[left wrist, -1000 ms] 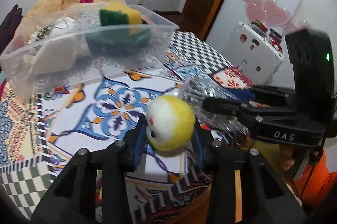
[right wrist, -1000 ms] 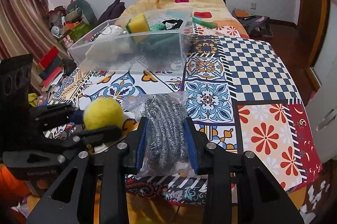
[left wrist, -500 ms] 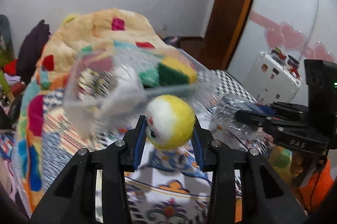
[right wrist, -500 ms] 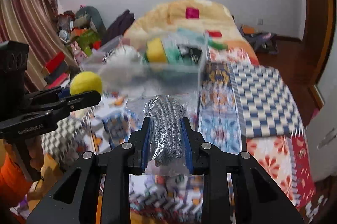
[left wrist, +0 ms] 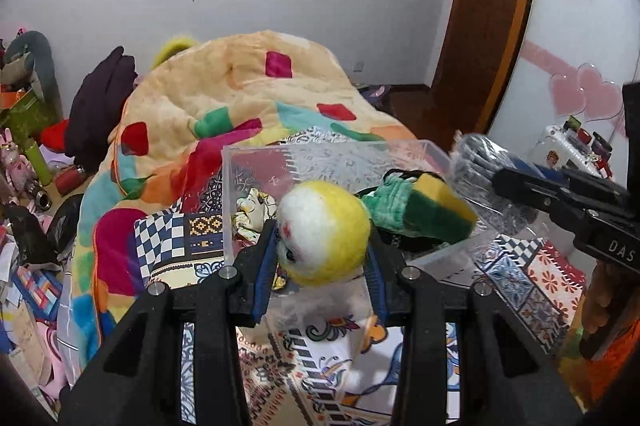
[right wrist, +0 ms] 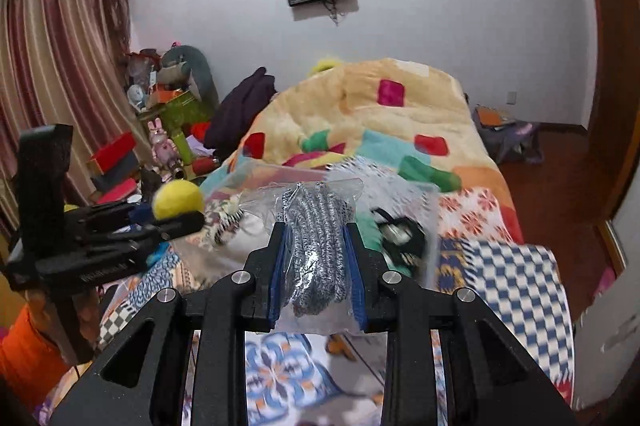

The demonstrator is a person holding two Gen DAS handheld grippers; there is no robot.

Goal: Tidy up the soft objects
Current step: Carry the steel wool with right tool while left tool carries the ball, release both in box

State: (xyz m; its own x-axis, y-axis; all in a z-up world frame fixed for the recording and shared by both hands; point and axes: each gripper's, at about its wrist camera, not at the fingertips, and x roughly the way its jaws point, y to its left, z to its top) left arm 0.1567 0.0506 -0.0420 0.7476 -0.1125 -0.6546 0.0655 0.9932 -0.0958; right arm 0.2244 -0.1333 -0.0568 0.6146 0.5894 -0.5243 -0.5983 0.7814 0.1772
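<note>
A yellow-and-white ball point(left wrist: 324, 230) and a bagged grey yarn point(right wrist: 316, 238) are held above a clear bin point(left wrist: 304, 156) containing a green-yellow sponge point(left wrist: 436, 214).

Both wrist views face shared bin point(left wrist: 304, 162), close.

The ball point(left wrist: 324, 228) is yellow with a white side and small red and dark marks. The sponge point(left wrist: 434, 212) is yellow over dark green, next to a light green cloth point(left wrist: 390, 206). The bin point(left wrist: 280, 162) is clear. The bag point(right wrist: 316, 246) is clear, with speckled grey-and-white yarn inside. Both tools are black with blue pads point(right wrist: 280, 266). The blanket point(left wrist: 224, 86) is cream with red, green, teal and magenta patches. The bed cover point(right wrist: 516, 282) shows blue-and-white checks and orange floral tiles.
</note>
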